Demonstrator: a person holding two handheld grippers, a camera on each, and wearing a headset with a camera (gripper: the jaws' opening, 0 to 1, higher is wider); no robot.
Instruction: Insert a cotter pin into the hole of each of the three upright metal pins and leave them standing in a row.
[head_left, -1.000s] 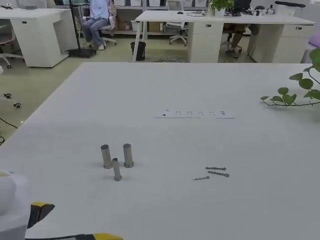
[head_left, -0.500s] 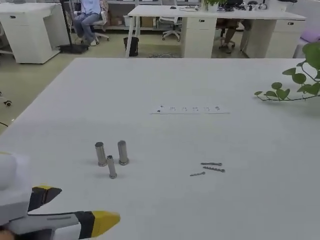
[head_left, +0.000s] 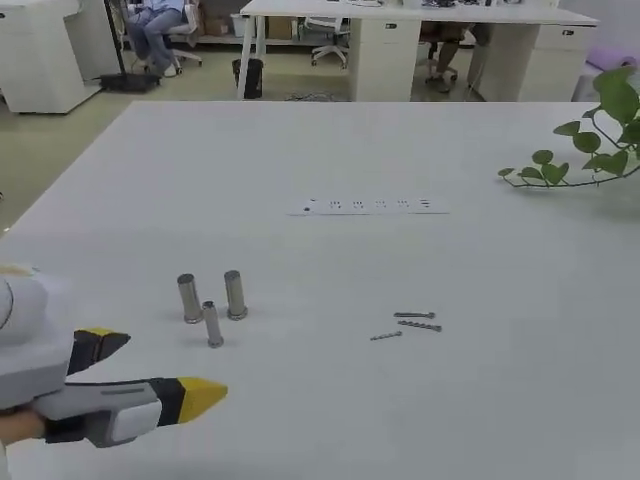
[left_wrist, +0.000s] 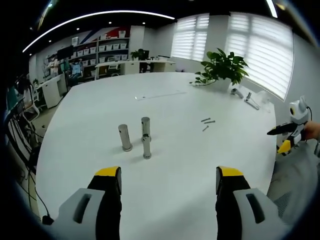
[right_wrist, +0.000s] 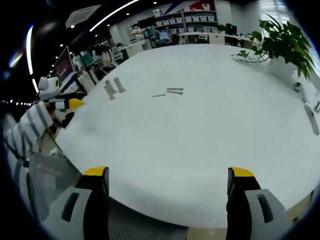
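I look over a wide white tabletop (head_left: 480, 250) in an open office, with a leafy plant (head_left: 600, 125) at its far right side. The three metal pins (head_left: 212, 322) stand upright in a tight cluster, not in a row. The three cotter pins (head_left: 418, 325) lie loose to their right, well apart from them. My left gripper (left_wrist: 170, 175) hovers near the metal pins, jaws wide apart and empty. My right gripper (right_wrist: 170, 177) hangs short of the tabletop's edge, jaws also apart, holding nothing.

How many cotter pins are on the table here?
3 cotter pins, loose on the table right of the upright metal pins: two side by side, a third just left of them. None looks hidden.
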